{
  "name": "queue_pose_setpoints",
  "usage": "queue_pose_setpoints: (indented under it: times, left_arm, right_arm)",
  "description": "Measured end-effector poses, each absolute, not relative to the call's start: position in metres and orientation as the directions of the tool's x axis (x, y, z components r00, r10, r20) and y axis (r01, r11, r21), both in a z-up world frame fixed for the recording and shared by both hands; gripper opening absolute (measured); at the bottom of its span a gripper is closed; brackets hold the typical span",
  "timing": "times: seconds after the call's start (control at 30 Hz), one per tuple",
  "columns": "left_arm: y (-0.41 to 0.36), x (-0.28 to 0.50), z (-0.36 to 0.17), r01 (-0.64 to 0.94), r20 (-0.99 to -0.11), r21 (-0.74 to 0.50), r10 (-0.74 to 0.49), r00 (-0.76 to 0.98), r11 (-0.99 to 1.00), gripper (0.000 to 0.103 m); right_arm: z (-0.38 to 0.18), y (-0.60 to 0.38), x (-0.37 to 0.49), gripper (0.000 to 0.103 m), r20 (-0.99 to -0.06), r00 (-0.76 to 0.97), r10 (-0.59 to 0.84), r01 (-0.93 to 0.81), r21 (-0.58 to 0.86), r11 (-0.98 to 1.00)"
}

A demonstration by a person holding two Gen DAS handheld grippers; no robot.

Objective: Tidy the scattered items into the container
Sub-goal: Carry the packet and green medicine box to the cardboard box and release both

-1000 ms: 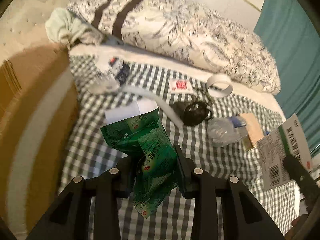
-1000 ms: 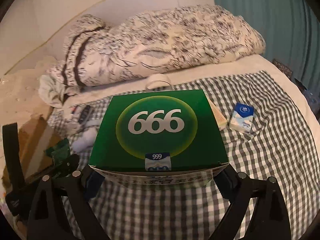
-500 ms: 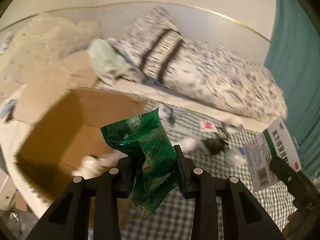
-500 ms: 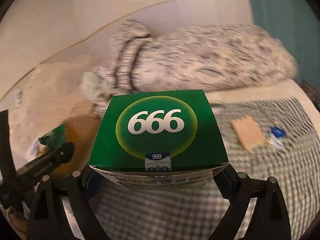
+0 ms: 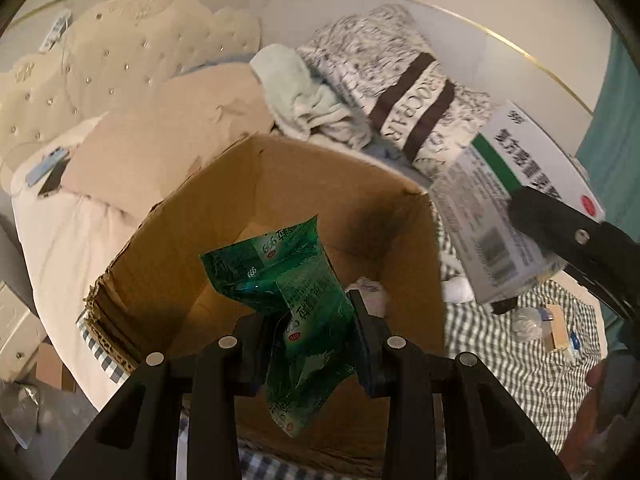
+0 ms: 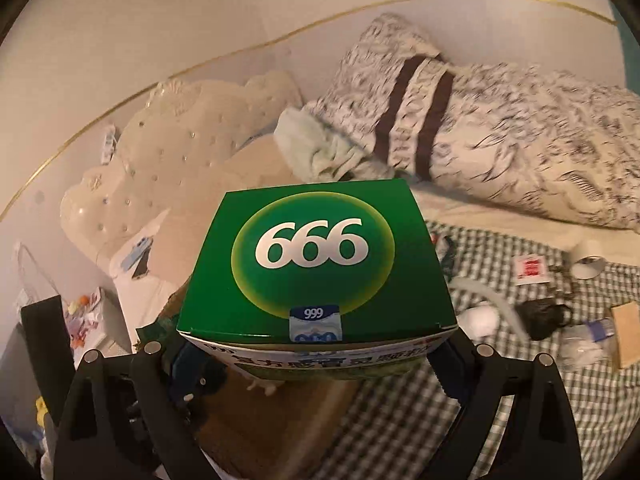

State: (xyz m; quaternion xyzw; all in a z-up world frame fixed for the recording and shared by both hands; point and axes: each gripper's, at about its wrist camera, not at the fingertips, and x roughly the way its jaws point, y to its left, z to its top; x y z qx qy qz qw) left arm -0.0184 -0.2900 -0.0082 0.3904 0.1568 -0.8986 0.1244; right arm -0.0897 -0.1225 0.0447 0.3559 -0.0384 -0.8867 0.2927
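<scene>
My left gripper (image 5: 310, 344) is shut on a crumpled green sachet (image 5: 296, 304) and holds it over the open cardboard box (image 5: 224, 208). A white item (image 5: 370, 288) lies inside the box. My right gripper (image 6: 316, 364) is shut on a green medicine box (image 6: 316, 264) marked 666, held above the cardboard box's right edge (image 6: 280, 420). The medicine box also shows in the left wrist view (image 5: 516, 200), at the right above the box rim.
On the checked sheet lie a black bundle (image 6: 542, 318), a white tube (image 6: 492, 300), a red-and-white packet (image 6: 532, 270), a tape roll (image 6: 586, 264), a plastic bottle (image 6: 588, 338) and a tan block (image 6: 628, 330). A patterned duvet (image 6: 520, 140) and pale towel (image 5: 304, 96) lie behind.
Both grippers have swung left from over the checked sheet to over the cardboard box, each still holding its item. The right gripper now sits close beside the left one.
</scene>
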Motion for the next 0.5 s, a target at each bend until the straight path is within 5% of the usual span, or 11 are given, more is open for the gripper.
queue_pose_setpoints:
  times: [0.13, 0.27, 0.5]
  left_arm:
    - [-0.302, -0.025, -0.016, 0.337, -0.748, -0.209, -0.072, -0.660, -0.918, 0.037]
    - [-0.307, -0.026, -0.019, 0.325, -0.744, -0.239, -0.043, -0.667, -0.915, 0.087]
    - [-0.299, -0.027, -0.015, 0.311, -0.734, -0.240, -0.038, -0.678, -0.920, 0.090]
  right_arm:
    - [0.029, -0.146, -0.107, 0.093, -0.647, -0.547, -0.532, 0.493, 0.266, -0.829]
    - [0.019, -0.163, -0.119, 0.095, -0.675, -0.511, -0.533, 0.478, 0.292, -0.828]
    - [0.017, -0.172, -0.123, 0.103, -0.705, -0.500, -0.502, 0.471, 0.265, -0.841]
